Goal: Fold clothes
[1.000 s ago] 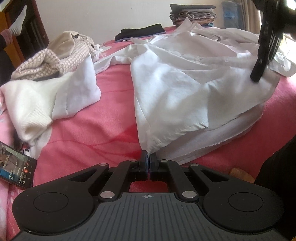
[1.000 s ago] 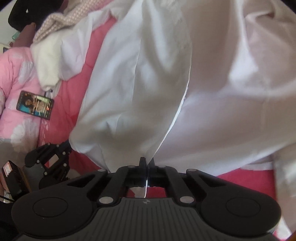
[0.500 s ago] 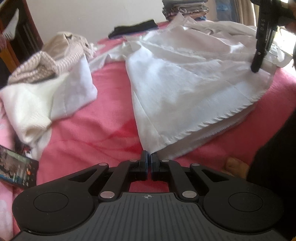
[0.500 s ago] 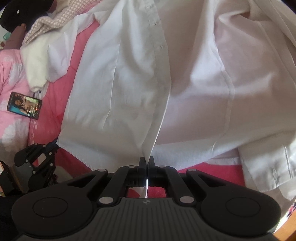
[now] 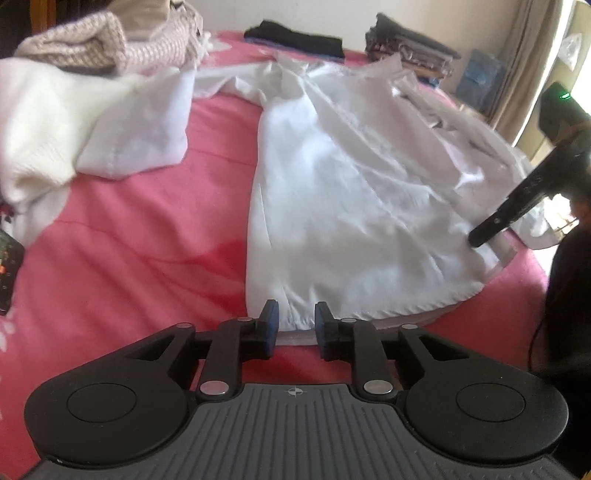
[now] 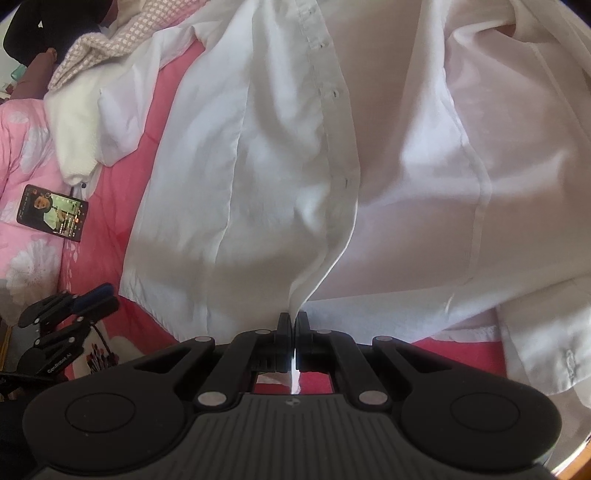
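A white button shirt (image 5: 351,192) lies spread on the pink bed cover (image 5: 147,229). My left gripper (image 5: 295,317) is at the shirt's near hem corner. Its jaws are opening, and the hem lies in the gap with neither pad pressing on it. In the right wrist view the shirt (image 6: 277,147) fills most of the frame, and my right gripper (image 6: 293,321) is shut on the lower end of its buttonhole edge. The right gripper (image 5: 476,240) also shows at the far right of the hem, and the left gripper (image 6: 105,299) at the lower left.
A cream sweater (image 5: 44,122) and a checked knit (image 5: 92,44) are heaped at the left. A lit phone (image 6: 51,213) lies on the flowered quilt. Folded black cloth (image 5: 295,35) and a folded stack (image 5: 410,48) sit at the far edge. A dark sleeve (image 5: 569,295) is at the right.
The left jaws, shut on the hem corner before, now stand apart, and the left view has rolled. The shirt has sunk flatter onto the bed. The right gripper keeps its hold.
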Action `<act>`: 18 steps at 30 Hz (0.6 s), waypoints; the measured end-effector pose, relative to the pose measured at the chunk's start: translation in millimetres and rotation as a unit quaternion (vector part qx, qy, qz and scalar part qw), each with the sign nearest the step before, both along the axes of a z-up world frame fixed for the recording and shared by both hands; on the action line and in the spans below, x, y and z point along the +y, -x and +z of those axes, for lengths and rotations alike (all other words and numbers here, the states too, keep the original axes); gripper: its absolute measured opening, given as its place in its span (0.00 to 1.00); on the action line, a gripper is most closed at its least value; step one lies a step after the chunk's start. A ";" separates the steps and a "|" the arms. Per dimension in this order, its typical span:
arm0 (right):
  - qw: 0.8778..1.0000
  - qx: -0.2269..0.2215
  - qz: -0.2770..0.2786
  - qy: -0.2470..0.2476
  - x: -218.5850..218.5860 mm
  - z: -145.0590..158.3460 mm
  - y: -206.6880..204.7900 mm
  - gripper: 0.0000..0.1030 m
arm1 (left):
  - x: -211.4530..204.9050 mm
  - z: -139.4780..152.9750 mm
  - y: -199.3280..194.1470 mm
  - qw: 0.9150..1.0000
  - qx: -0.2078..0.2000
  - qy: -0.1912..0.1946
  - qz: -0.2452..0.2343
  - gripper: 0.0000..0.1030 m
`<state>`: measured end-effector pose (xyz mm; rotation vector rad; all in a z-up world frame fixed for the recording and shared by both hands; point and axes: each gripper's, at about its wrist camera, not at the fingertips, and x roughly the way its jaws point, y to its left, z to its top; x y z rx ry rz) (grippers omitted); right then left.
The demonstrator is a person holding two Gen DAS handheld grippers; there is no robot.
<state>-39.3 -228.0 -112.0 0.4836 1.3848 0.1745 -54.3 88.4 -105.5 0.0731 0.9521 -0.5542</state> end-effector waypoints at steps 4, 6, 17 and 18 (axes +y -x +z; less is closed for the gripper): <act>1.000 -0.002 -0.001 -0.001 0.9 0.1 -0.3 0.02 | -11.0 -13.5 -4.8 0.999 0.004 -0.034 -0.003 0.20; 1.000 -0.003 -0.002 -0.002 0.9 -0.2 -0.2 0.02 | -11.1 -16.6 -6.1 0.999 0.007 -0.037 0.001 0.20; 1.000 -0.007 -0.004 -0.007 2.6 -2.1 0.4 0.03 | 2.7 -18.9 -8.0 0.999 0.013 -0.018 0.046 0.00; 1.000 -0.007 -0.005 -0.008 2.7 -2.2 0.4 0.03 | 5.8 -17.5 -8.1 0.999 0.016 -0.010 0.050 0.00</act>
